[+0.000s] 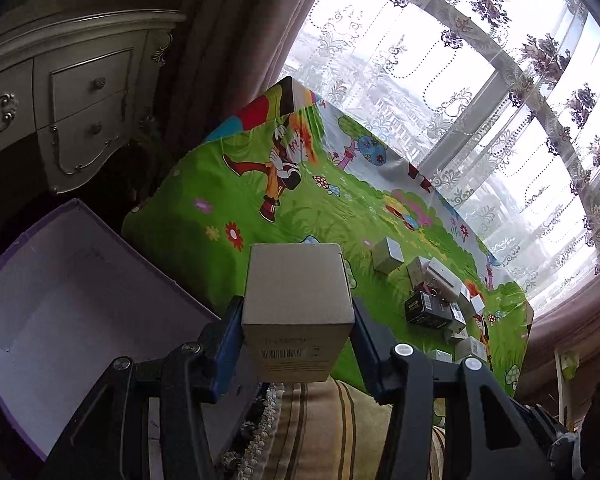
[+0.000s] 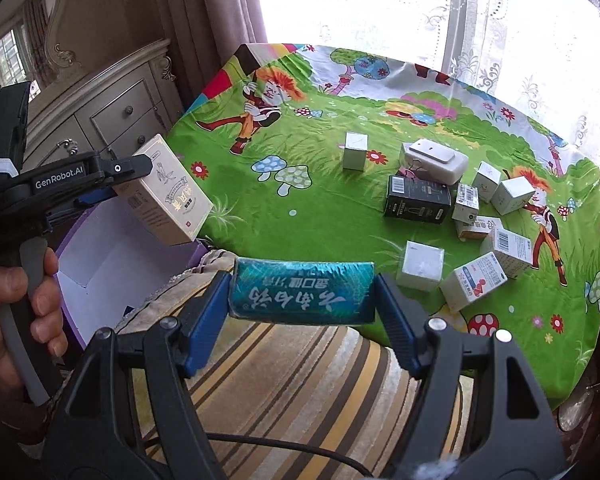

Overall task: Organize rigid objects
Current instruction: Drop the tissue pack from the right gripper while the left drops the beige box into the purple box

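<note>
Clamped between the blue pads of the right hand-held gripper (image 2: pixel 303 294) is a teal box (image 2: pixel 302 293) with white characters, held above a striped cushion (image 2: pixel 300 380) short of the desk (image 2: pixel 260 220). Left of it, the left hand-held gripper (image 1: pixel 298 320) grips a beige carton (image 1: pixel 298 312) over the open purple box (image 1: pixel 60 280) beside the desk's edge. Farther out on the cartoon-printed cloth, a black box (image 2: pixel 418 200) lies among scattered small white boxes (image 2: pixel 476 282).

Two hand-held grippers (image 1: pixel 298 320) (image 2: pixel 302 292) each hold one box; roughly eleven boxes (image 2: pixel 418 200) lie on the table.
</note>
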Available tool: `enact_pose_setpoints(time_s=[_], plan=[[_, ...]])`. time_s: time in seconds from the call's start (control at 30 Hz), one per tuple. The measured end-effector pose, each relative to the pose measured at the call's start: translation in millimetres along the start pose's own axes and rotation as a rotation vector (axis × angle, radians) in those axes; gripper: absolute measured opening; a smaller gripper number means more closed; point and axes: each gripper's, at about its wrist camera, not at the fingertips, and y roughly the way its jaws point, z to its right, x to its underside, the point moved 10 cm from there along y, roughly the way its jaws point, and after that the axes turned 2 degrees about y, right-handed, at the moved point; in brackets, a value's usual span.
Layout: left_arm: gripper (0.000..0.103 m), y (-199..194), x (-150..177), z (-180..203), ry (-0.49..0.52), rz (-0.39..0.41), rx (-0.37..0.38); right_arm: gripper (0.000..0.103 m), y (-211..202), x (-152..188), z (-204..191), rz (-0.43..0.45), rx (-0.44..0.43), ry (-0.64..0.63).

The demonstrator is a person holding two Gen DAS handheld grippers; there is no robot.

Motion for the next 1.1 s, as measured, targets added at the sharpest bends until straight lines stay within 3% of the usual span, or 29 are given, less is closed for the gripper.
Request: enact_pose_setpoints(time_s=[0.33, 0.73, 0.9, 1.1], plan=[[0.052, -9, -9, -73, -0.083, 0.021, -0.112, 0.075, 35, -9, -87, -0.072, -0.095, -0.128], [0.053, -9, -5, -107, -0.127, 0.018, -0.189, 0.075, 61, -16, -166, -0.121, -0.212, -0.238], [0.064, -8, -4, -113, -0.142, 0.006, -0.210, 0.089, 62, -21, -174, -0.108, -0.222, -0.270], [0.068, -6, -3, -101, -0.093, 0.016, -0.216, 0.091, 54, -24, -152, -0.052, -0.161, -0.287]])
